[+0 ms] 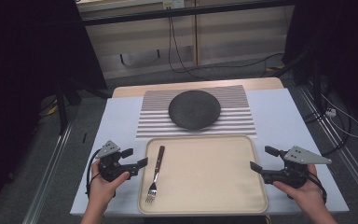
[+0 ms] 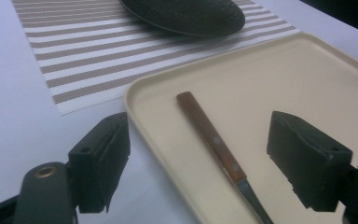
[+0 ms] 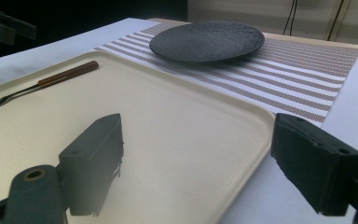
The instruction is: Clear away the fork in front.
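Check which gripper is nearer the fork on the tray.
Left. The left gripper sits just off the tray's left edge, beside the fork, jaws open around its handle in its own view. The right gripper is at the tray's far right edge, open.

From the high view you look forward and down over your own side of the bench (image 1: 116,121), far enough back to take in the whole tray (image 1: 242,154), the striped mat (image 1: 242,105) and the floor beyond. Your left gripper view sits low and close, looking between its own fingers (image 2: 100,156) across the tray's near corner toward the dark plate (image 2: 186,16). Your right gripper view is just as low, facing across the tray from the opposite edge. All three share the fork (image 1: 155,175), the tray and the plate.
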Action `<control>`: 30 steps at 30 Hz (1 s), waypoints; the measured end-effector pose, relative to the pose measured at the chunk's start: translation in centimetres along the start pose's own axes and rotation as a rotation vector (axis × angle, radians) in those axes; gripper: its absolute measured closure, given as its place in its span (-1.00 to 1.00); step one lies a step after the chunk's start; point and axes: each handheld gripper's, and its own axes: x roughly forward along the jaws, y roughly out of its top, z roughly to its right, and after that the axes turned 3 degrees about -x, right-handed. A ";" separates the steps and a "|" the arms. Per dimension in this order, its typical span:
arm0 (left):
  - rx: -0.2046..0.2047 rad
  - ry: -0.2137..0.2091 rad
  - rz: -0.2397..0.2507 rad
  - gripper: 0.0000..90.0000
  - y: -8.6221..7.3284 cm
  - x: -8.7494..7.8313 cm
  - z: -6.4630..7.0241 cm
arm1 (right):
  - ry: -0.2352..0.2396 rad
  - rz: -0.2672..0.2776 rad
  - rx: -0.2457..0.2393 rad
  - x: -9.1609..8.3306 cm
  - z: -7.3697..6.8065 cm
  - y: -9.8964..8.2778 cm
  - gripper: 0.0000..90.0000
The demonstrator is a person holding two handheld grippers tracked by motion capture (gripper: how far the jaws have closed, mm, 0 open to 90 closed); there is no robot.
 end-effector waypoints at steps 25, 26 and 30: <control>0.025 -0.001 0.023 -0.76 -1.2 -1.3 -0.7 | -0.012 -0.005 0.007 -1.1 0.6 -1.1 -0.63; 0.025 -0.003 0.027 -0.76 -1.2 -1.4 -0.7 | -0.011 -0.001 0.008 -1.2 0.6 -1.1 -0.63; 0.021 -0.004 0.037 -0.78 -1.3 -1.5 -0.6 | -0.007 -0.011 0.016 -1.2 0.8 -1.4 -0.62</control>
